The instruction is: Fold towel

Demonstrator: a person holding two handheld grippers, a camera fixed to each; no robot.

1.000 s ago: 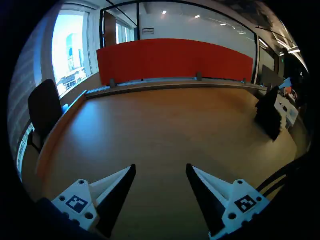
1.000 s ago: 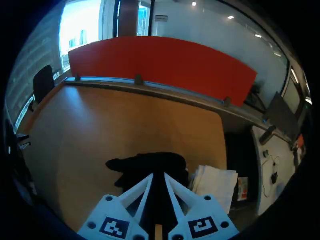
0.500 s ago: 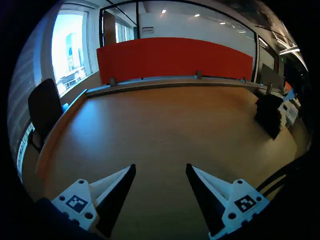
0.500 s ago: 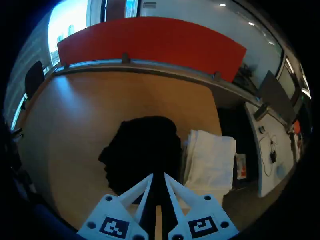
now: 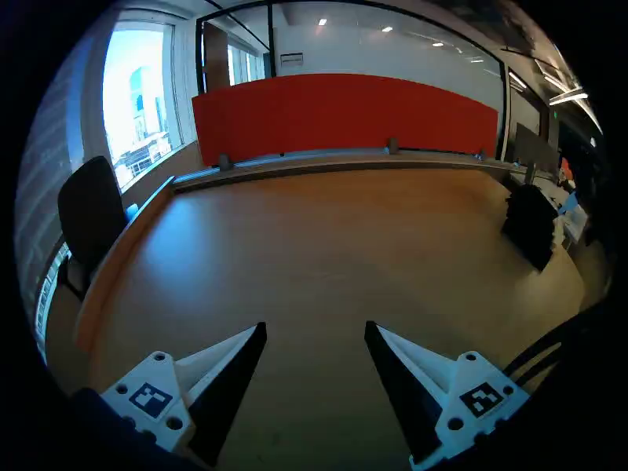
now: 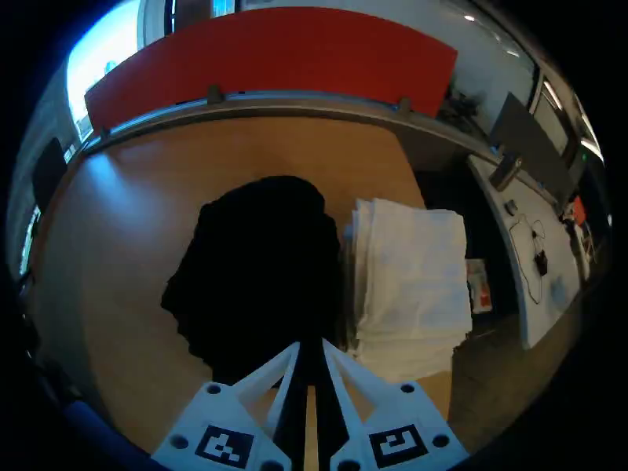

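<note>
A pile of black towels (image 6: 255,275) lies on the wooden table (image 6: 118,228), with a stack of folded white towels (image 6: 408,275) touching its right side. My right gripper (image 6: 311,344) hovers over the near edge of the black pile. Its fingers are shut to a thin slit, and I cannot tell whether any cloth is caught there. In the left gripper view the black pile (image 5: 530,224) stands far off at the table's right edge. My left gripper (image 5: 314,326) is open, low over bare wood, with nothing between its fingers.
A red partition (image 5: 345,110) on a grey rail closes the table's far side. A black office chair (image 5: 90,216) stands at the left by the windows. Right of the towels the table ends, and beyond is a white desk (image 6: 534,259) with cables.
The right gripper has moved forward over the towels, so the black pile and white stack now look larger and closer. The left gripper has hardly moved.
</note>
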